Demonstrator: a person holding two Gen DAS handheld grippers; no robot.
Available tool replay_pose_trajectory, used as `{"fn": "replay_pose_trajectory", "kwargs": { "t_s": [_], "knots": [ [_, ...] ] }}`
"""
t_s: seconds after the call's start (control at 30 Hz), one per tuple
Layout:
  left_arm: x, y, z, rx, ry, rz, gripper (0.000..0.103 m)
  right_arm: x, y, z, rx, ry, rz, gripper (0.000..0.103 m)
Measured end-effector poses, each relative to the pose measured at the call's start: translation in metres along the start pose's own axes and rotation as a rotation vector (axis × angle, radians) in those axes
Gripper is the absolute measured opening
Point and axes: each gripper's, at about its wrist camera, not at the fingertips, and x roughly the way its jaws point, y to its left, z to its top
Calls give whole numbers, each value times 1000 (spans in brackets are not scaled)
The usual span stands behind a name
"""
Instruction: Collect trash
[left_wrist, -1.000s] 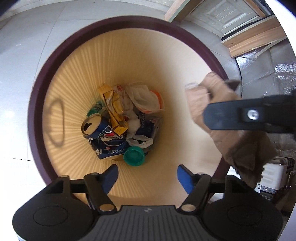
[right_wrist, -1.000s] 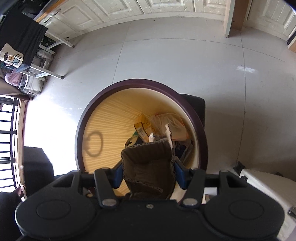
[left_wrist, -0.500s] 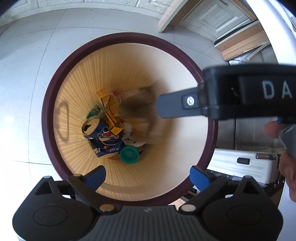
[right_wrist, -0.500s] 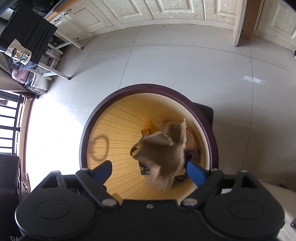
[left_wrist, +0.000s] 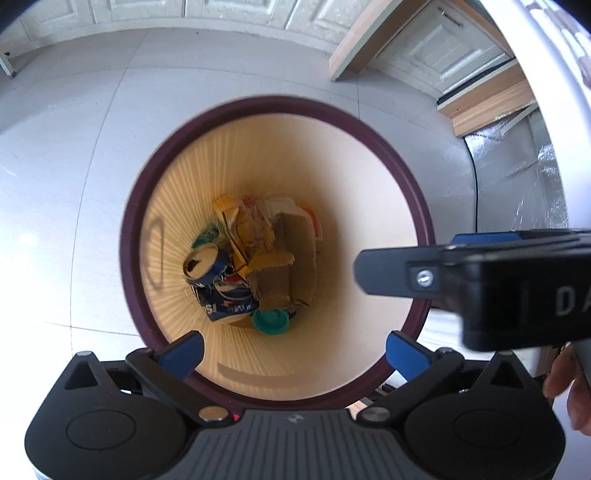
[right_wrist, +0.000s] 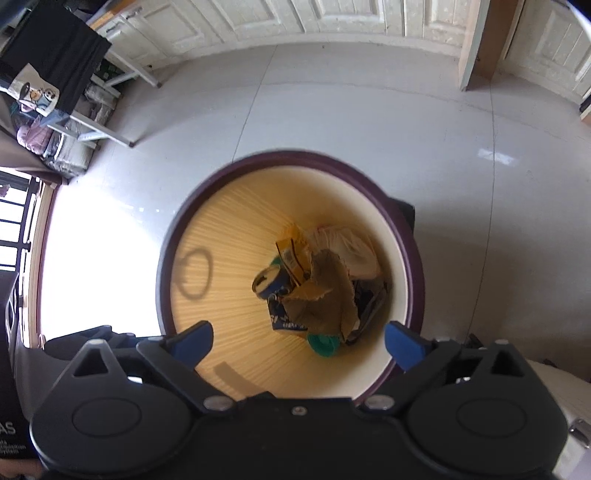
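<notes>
A round trash bin with a dark purple rim (left_wrist: 127, 236) (right_wrist: 164, 280) and cream ribbed walls stands on the floor below both grippers. At its bottom lie torn brown cardboard (left_wrist: 275, 284) (right_wrist: 325, 299), a blue soda can (left_wrist: 203, 264) (right_wrist: 269, 282), yellow wrappers (left_wrist: 231, 218), a white bag (right_wrist: 351, 247) and a green lid (left_wrist: 271, 319) (right_wrist: 325, 343). My left gripper (left_wrist: 293, 350) hangs over the bin, jaws still opening, nothing between them. My right gripper (right_wrist: 298, 343) is likewise above the bin, jaws opening and empty; its body crosses the left wrist view's right side.
Grey tiled floor (right_wrist: 332, 122) surrounds the bin. White panelled doors (right_wrist: 295, 18) run along the far wall, with a wooden door frame (left_wrist: 354, 48). A rack draped with black cloth (right_wrist: 55, 55) stands at the left. A white case (right_wrist: 554, 391) sits right of the bin.
The right gripper opened and let go of the brown cardboard, which fell into the bin onto the other trash. The left gripper's jaws spread wider and it rose, so the bin looks smaller.
</notes>
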Motion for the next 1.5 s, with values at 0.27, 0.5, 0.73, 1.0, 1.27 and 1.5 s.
{"fn": "replay_pose_trajectory", "kwargs": {
  "t_s": [0.27,0.5,0.73,1.0,1.27,1.5],
  "knots": [
    [-41,1,-2,2,-75,1,103,-48,14,-1,2,-116,-62,103],
    [-90,2,-10,31,-146,37,103,-91,28,-15,6,-184,-111,103],
    [-143,4,-24,49,-239,71,103,-139,39,-32,3,-241,-137,103],
    [-203,-9,-42,51,-368,94,103,-199,45,-57,8,-336,-156,103],
    [-251,-37,-71,65,-456,132,103,-247,41,-100,22,-413,-186,103],
    [-289,-69,-117,96,-550,156,103,-291,36,-148,11,-491,-206,103]
  ]
}}
